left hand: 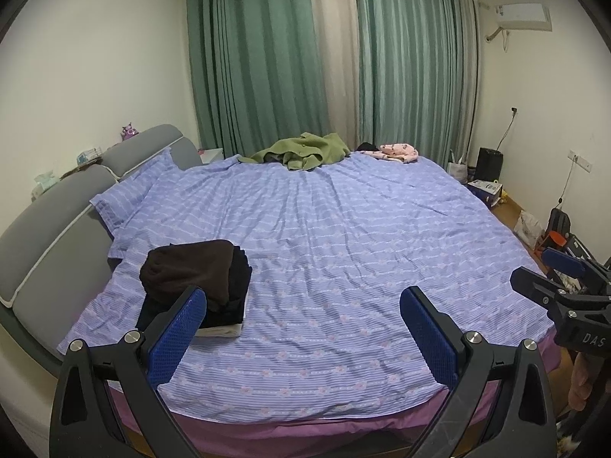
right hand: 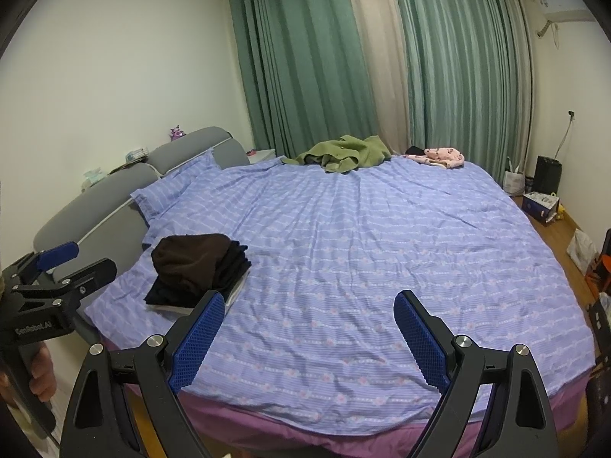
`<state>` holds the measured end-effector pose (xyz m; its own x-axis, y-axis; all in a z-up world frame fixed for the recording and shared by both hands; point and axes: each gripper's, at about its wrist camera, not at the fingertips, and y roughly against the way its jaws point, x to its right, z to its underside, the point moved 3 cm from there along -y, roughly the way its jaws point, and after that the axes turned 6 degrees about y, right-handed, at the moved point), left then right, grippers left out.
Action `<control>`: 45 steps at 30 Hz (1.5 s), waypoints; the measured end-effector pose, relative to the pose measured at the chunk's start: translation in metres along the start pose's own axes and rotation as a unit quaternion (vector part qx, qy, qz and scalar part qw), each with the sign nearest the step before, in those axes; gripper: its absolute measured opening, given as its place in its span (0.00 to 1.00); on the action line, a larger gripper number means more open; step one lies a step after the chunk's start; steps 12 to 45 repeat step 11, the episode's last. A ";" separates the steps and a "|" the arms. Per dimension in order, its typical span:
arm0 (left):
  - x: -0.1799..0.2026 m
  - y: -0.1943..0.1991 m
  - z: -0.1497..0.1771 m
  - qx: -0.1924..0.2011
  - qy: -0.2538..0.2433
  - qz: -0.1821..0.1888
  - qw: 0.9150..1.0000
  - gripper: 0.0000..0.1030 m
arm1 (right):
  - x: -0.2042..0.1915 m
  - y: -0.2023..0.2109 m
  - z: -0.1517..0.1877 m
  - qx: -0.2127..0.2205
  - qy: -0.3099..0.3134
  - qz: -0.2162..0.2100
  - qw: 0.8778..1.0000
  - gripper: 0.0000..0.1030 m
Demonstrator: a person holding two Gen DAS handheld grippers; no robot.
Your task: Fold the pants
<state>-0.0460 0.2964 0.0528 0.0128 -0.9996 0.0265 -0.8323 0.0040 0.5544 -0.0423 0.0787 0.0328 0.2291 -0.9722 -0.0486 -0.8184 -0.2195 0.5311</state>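
**Both claws empty above the bed edge**

Blue-padded left gripper [left hand: 301, 328] and right gripper [right hand: 309, 336] hover spread wide, holding nothing. Bed [left hand: 343, 229] bare in front; folded dark pants [left hand: 198, 278] stacked near left. Risk: careless reach topples stack.

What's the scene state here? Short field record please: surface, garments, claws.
surface: bed with purple striped cover
folded stack: dark pants pile, near the headboard, brown piece on top
unfolded items: green garment and pink garment at the far edge, near the curtains
left claw: open, empty, above the near edge
right claw: open, empty, above the near edge
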 end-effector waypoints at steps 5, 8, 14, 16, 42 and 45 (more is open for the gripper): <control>0.002 0.002 0.000 0.003 0.000 -0.001 1.000 1.00 | 0.000 0.001 0.000 0.000 0.000 0.000 1.000 0.89; 0.001 0.002 0.000 0.002 0.001 -0.002 1.000 1.00 | 0.000 0.001 0.000 0.000 0.000 0.000 1.000 0.89; 0.002 0.003 0.000 0.000 0.006 -0.003 1.000 1.00 | -0.001 0.003 0.002 0.000 -0.001 0.001 1.000 0.89; 0.002 0.003 0.000 0.000 0.006 -0.003 1.000 1.00 | -0.001 0.003 0.002 0.000 -0.001 0.001 1.000 0.89; 0.002 0.003 0.000 0.000 0.006 -0.003 1.000 1.00 | -0.001 0.003 0.002 0.000 -0.001 0.001 1.000 0.89; 0.002 0.003 0.000 0.000 0.006 -0.003 1.000 1.00 | -0.001 0.003 0.002 0.000 -0.001 0.001 1.000 0.89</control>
